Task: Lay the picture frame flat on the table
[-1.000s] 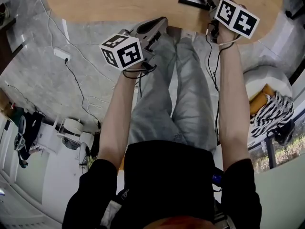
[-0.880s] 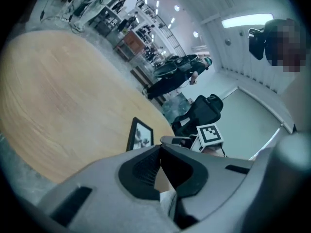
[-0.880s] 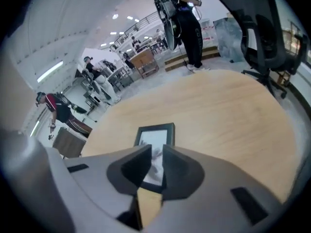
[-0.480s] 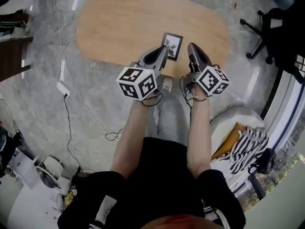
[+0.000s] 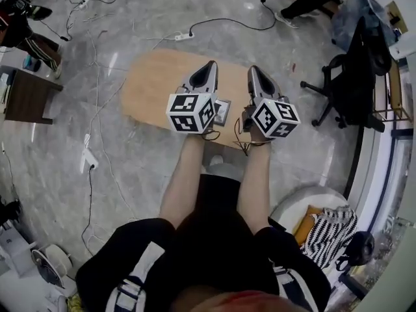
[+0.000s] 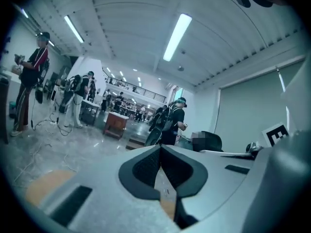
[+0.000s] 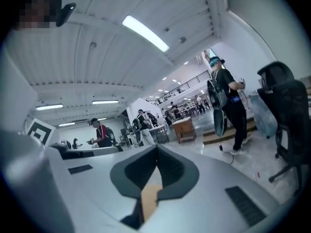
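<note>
Head view looks down on the oval wooden surface [image 5: 153, 86], where the picture frame [image 5: 222, 112] lies near the edge closest to the person, seen between the two marker cubes. Both grippers are held high above it. The left gripper [image 5: 210, 65] has its fingers pressed together on nothing. The right gripper [image 5: 254, 69] is likewise closed and empty.

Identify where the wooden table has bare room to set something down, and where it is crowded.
The table's left end, from its rounded edge to the left gripper, is bare wood. So is the far strip between the left gripper and right gripper. The picture frame occupies the near edge between them; wood beneath the grippers is hidden.
</note>
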Available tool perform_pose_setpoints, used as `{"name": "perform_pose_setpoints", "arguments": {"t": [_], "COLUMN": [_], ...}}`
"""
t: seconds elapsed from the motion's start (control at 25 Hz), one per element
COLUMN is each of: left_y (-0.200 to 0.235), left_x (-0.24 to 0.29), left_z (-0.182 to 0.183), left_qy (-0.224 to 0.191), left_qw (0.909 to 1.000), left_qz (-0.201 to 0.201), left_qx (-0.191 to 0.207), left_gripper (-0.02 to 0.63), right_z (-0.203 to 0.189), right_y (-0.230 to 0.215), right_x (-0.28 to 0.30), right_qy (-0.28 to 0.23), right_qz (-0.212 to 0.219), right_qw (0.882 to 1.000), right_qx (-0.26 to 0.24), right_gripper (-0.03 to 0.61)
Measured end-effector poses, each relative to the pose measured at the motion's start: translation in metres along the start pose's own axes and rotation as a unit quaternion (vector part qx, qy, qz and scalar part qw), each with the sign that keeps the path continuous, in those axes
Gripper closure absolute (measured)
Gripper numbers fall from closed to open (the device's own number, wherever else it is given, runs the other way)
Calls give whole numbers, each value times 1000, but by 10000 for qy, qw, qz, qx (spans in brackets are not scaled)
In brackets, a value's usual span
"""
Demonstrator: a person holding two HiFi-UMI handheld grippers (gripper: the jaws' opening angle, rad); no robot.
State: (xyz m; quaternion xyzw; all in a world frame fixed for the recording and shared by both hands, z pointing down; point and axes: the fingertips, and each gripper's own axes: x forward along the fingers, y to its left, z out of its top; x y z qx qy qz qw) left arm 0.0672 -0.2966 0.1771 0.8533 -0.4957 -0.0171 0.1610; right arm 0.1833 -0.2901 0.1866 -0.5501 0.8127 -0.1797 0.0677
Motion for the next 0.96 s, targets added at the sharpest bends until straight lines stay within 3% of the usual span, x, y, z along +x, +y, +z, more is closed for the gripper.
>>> {"name": "perform_pose_setpoints", "arguments": {"t": [0.12, 0.36, 0.56, 0.76, 0.96], "left_y": [-26, -49, -12, 67, 33], "left_x": [0, -1, 27, 72, 86], "left_z": [13, -15, -20, -52, -63], "left_qy": [-243, -367, -482, -402, -354], "left_qw": [9995, 9972, 9945, 9918, 9915], "left_qz": [98, 242, 453, 786, 654], "left_qx": [190, 608, 809, 926, 1067], "left_gripper": [606, 606, 606, 606, 606], "right_z": [28, 10, 2, -47, -30], "right_y": [-2, -30, -51, -75, -103], "right_x": [-20, -53, -15, 66, 45], "right_qy": [-114, -268, -432, -259, -330], "right_qz": [12, -102, -98, -80, -321], "right_qw": [9978, 9931, 9917, 9894, 9821], "right_qx": [-659, -1138, -1203, -1429, -1827], "right_gripper": [568, 568, 568, 568, 568]}}
